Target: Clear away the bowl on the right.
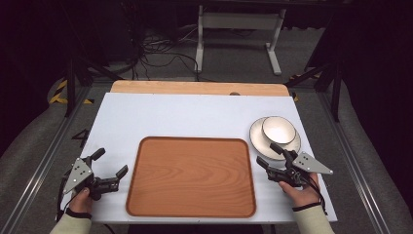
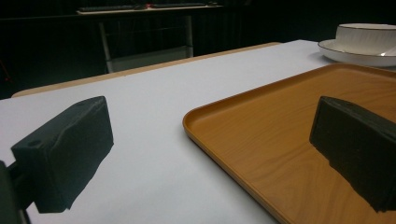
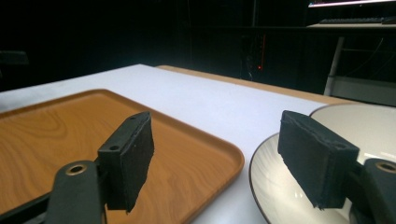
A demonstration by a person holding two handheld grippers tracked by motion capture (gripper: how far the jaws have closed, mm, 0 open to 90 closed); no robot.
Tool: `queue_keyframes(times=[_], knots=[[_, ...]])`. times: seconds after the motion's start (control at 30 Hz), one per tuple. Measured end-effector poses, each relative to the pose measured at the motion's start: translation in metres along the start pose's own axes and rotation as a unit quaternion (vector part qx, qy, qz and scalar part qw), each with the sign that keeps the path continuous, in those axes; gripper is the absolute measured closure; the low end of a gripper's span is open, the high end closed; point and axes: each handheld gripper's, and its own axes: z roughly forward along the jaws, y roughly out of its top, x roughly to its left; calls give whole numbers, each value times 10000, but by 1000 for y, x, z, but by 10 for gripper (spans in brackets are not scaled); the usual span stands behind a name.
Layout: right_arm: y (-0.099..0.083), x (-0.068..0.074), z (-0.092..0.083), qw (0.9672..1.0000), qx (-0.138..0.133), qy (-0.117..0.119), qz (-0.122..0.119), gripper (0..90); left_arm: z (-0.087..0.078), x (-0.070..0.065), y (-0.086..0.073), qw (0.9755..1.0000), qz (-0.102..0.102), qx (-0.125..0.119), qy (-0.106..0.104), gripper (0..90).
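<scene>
A wooden tray [image 1: 191, 210] with nothing on it lies in the middle of the white tabletop. To its right a white bowl [image 1: 278, 129] sits on a white plate [image 1: 258, 141]. My left gripper [image 1: 111, 162] is held just left of the tray, open, with nothing between its jaws. In the left gripper view the left gripper [image 2: 210, 154] has one jaw over the table and one over the tray [image 2: 187, 125]. My right gripper [image 1: 267, 153] hovers open at the plate's near edge. In the right gripper view the right gripper [image 3: 219, 163] spans the tray's corner [image 3: 237, 161] and the plate [image 3: 275, 186]. Its pads touch neither.
The white board [image 1: 185, 114] covers a wooden table whose far strip [image 1: 195, 87] shows. Beyond the table are a white desk frame [image 1: 238, 29] and cables on the floor. Metal rails [image 1: 355, 170] run along both sides of the table.
</scene>
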Motion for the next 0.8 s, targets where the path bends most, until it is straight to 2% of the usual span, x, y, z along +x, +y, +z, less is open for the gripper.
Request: queue_keyframes(times=[0.13,0.3,0.4,0.7,0.8], knots=[[12,0,-3,9999,-134,11,67,264,0,0,0,10000,3,0,4,3],[20,1,-5,9999,-167,-11,3,262,0,0,0,10000,2,5,3,3],[25,0,-5,9999,-122,-89,-17,263,0,0,0,10000,3,9,8,3],[39,-4,-1,9999,-138,-26,-33,262,0,0,0,10000,-1,9,9,3],[43,-4,0,9999,-26,-63,-117,261,0,-1,0,10000,-5,9,19,3]])
